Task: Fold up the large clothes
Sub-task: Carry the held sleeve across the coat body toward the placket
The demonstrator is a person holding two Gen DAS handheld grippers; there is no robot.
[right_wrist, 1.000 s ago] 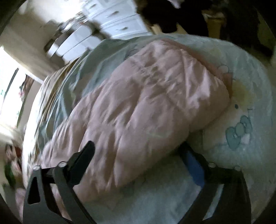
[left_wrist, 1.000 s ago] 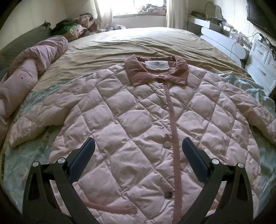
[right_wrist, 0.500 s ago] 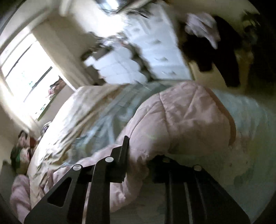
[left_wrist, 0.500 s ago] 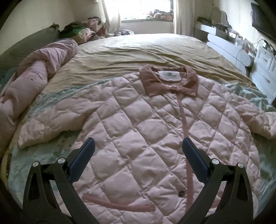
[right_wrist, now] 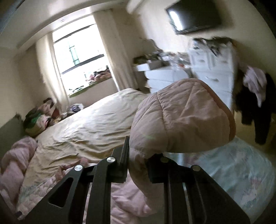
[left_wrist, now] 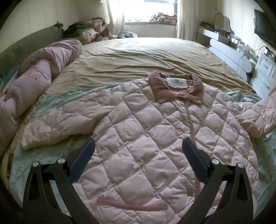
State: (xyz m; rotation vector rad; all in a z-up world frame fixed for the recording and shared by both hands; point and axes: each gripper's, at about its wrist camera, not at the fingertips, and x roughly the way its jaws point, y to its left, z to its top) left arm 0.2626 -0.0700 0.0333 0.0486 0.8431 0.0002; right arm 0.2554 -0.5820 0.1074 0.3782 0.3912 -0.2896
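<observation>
A pink quilted jacket (left_wrist: 151,137) with a darker pink collar (left_wrist: 174,87) lies face up, spread on the bed. My left gripper (left_wrist: 138,149) is open and empty, hovering above the jacket's lower left front. Its left sleeve (left_wrist: 57,127) lies flat on the bed. My right gripper (right_wrist: 136,155) is shut on the jacket's right sleeve (right_wrist: 181,120) near the cuff and holds it lifted off the bed. That raised sleeve shows at the right edge of the left wrist view (left_wrist: 262,115).
A rolled pink duvet (left_wrist: 34,82) lies along the bed's left side. A tan sheet (left_wrist: 146,56) covers the far half of the bed. White drawers (right_wrist: 212,75) and a wall TV (right_wrist: 193,15) stand at the right. Clothes are piled by the window (left_wrist: 86,32).
My right gripper closed on the right sleeve and lifted it off the bed, swinging its view up toward the room. My left gripper drew back and left, staying open.
</observation>
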